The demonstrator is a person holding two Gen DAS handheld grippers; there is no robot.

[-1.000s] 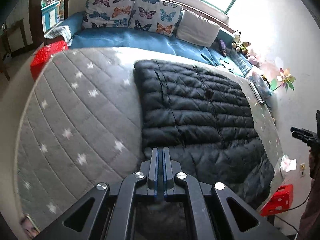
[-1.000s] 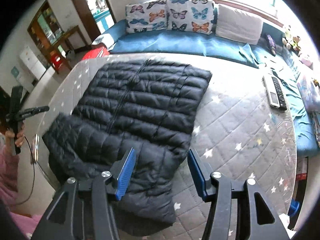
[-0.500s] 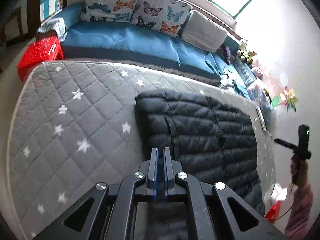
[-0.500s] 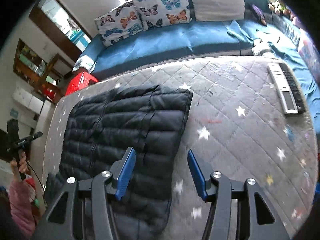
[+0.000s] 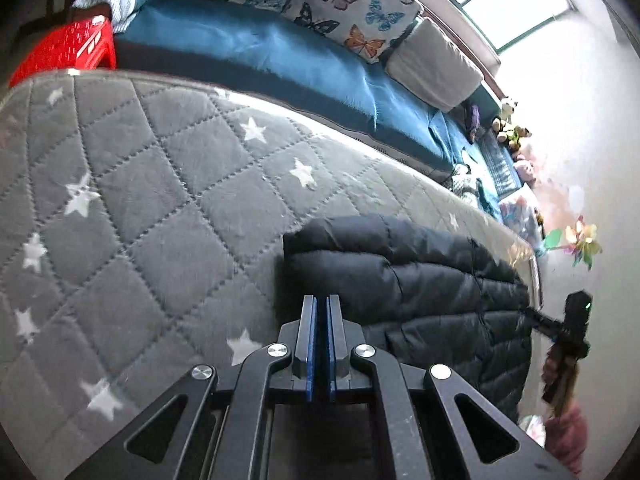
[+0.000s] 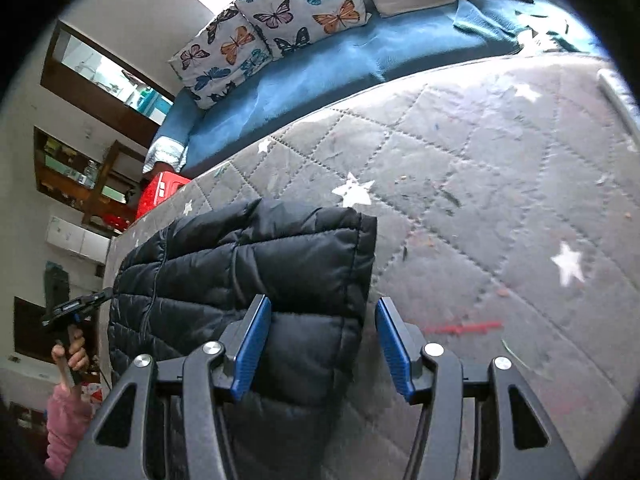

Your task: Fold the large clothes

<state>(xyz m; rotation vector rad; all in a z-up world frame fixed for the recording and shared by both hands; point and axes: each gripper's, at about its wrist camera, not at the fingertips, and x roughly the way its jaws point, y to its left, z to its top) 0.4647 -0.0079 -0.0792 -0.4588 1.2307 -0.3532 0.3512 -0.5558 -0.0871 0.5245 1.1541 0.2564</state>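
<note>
Currently I read the black quilted puffer jacket (image 5: 420, 292) as the landmark: it lies flat on the grey quilted mattress cover with white stars (image 5: 132, 200), its puffy panels and its upper edge toward the blue sofa cushion (image 5: 280, 52).

1. Left gripper (image 5: 321, 304): I see its 2 blue-edged fingers together, with only a thin slit between them and nothing caught in it. Its tips sit over the jacket's left corner, right at the border with the mattress cover. I cannot tell whether they touch the fabric.

2. Right gripper (image 6: 320, 316): I see its 2 blue pads (image 6: 252, 344) apart. The jacket's right edge runs between them; the left pad is over the jacket and the right pad over bare mattress cover just beside that edge. Neither pad presses on the fabric.

3. Beyond the jacket, 2 butterfly-print pillows (image 6: 272, 28) and 1 plain beige pillow (image 5: 436, 68) lean at the back of the sofa cushion.

4. Left of the jacket, a red plastic stool (image 5: 64, 48) stands at the mattress corner.
</note>
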